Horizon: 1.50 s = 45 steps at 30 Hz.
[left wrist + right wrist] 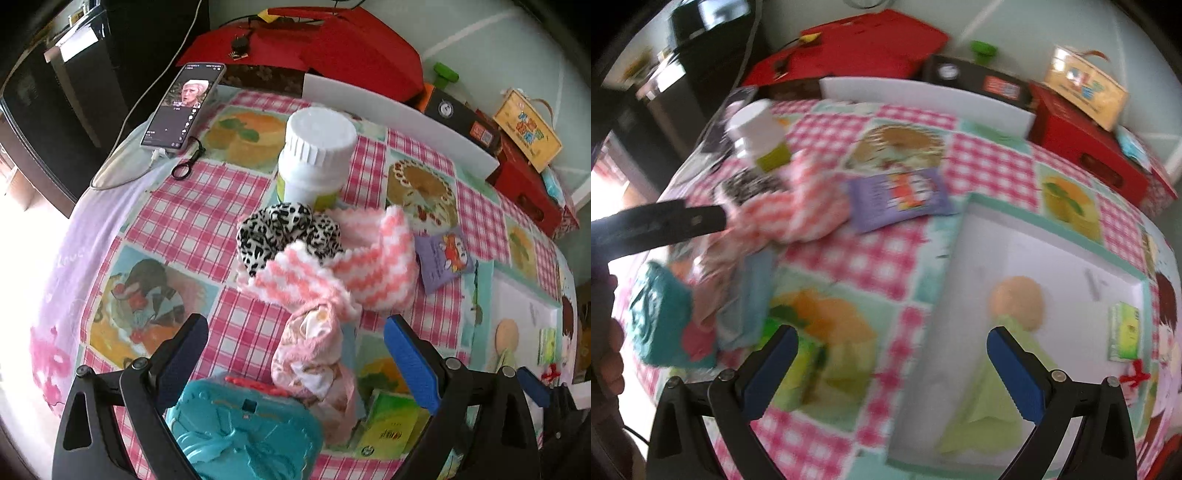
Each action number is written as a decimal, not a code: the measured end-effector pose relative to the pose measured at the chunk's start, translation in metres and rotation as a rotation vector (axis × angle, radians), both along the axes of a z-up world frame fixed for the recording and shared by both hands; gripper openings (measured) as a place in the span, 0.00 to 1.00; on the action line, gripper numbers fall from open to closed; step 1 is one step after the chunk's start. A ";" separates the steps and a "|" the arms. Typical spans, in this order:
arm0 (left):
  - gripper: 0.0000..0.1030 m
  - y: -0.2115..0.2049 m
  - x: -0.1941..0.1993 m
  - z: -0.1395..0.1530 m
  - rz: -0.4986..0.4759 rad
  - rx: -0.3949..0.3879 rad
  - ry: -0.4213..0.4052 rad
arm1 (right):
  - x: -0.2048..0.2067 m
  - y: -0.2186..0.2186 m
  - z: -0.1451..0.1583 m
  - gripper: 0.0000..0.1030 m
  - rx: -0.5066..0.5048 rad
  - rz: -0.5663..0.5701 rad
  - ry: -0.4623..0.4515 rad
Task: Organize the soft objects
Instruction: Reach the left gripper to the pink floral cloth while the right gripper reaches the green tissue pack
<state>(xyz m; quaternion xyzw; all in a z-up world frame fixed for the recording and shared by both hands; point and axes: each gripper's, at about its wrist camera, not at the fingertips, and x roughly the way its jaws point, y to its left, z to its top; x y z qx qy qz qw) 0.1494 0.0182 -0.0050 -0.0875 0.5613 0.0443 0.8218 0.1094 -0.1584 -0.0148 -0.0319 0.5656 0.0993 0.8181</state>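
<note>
Teal case (pixel 243 435) nearest, between my left claw (pixel 295 358) fingers.
Pale pink cloth (pixel 314 350) runs lengthwise straight ahead; both left and right claw (pixel 892 369) gape wide, empty.

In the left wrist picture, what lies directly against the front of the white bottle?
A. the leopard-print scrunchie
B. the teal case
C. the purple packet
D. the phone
A: the leopard-print scrunchie sits right at the base of the white bottle, with the other three things apart from it.

Left-side glare; blurred right wrist view
</note>
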 end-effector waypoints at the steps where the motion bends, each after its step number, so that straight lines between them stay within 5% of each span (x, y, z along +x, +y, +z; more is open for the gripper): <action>1: 0.93 0.002 -0.001 0.000 0.002 -0.005 0.003 | -0.002 0.006 -0.001 1.00 0.004 0.014 0.005; 31: 0.93 0.023 0.005 -0.012 0.050 -0.045 0.087 | -0.040 0.079 -0.049 0.99 -0.060 0.267 0.152; 45: 0.93 0.011 0.008 -0.016 0.008 -0.051 0.092 | -0.016 0.057 -0.054 0.91 -0.058 0.241 0.098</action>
